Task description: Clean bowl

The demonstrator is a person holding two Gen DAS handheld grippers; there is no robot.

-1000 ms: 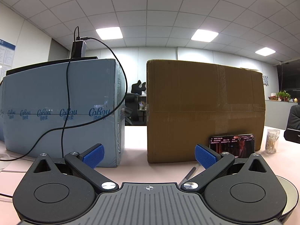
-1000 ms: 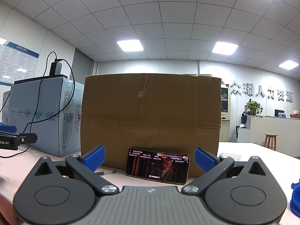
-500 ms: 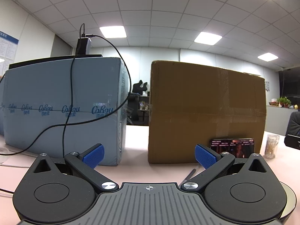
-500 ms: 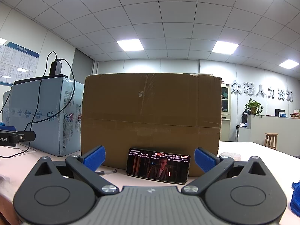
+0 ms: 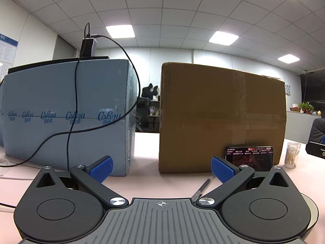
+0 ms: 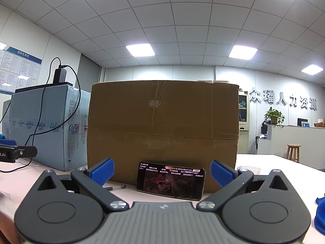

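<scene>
**Both grippers idle, bowl barely in frame**

Left gripper and right gripper held low over the pink surface, level, facing the boxes; jaws spread wide on both, nothing between them. Probably a ready pose before reaching.

Bowl only as a pale rim at the far right edge of the left view, mostly hidden behind the gripper body; absent from the right view. Blue cloth at the right edge of the right view only, likely the wiper.

Phone propped against the brown box, seemingly for watching. Pen near it. Blue box left; swab jar in the left view alone.
</scene>
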